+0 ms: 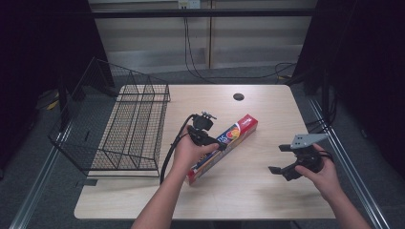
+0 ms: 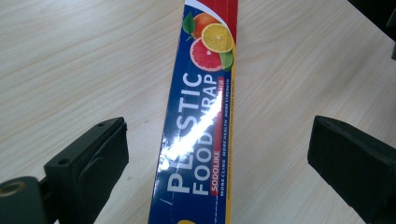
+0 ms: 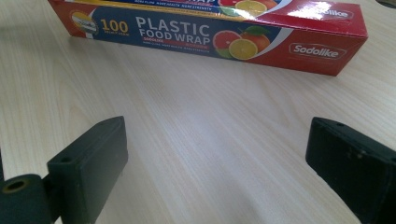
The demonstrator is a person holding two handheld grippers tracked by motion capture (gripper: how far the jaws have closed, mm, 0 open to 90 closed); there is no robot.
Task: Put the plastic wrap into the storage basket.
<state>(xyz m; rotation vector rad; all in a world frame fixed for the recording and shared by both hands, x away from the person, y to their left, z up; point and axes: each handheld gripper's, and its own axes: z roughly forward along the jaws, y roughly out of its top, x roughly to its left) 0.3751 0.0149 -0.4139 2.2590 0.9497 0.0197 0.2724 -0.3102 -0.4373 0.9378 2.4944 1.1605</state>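
Pale wooden table [image 1: 258, 191] under dark surroundings, with grey floor and cables behind. Near the middle of it lies a long box of plastic food wrap [image 1: 223, 147], flat on the wood. Long axis runs diagonal in the high view: red end with the brand name points away and to the right, toward the small dark hole [image 1: 238, 97] in the tabletop; the other end points toward the near edge and to the left. Blue middle part with printed citrus fruits faces up.

Left of the box, at the table's left side, stands a black wire basket [image 1: 125, 129], well apart from the box.

Over the middle of the box hangs the left gripper [image 1: 208, 138], held by the left hand [image 1: 187, 152]. From the left gripper view, jaws stand wide, one on each side of the box [image 2: 198, 135], not touching it; box runs straight away between them, citrus print at the far end. Cannot tell how high above the box.

Right of the box, well apart, sits the right gripper [image 1: 282, 159] in the right hand [image 1: 325, 175], above bare wood. Jaws also wide, with nothing between them. From the right gripper view, long side of the box [image 3: 210, 35] lies across, red end to the right of that view.
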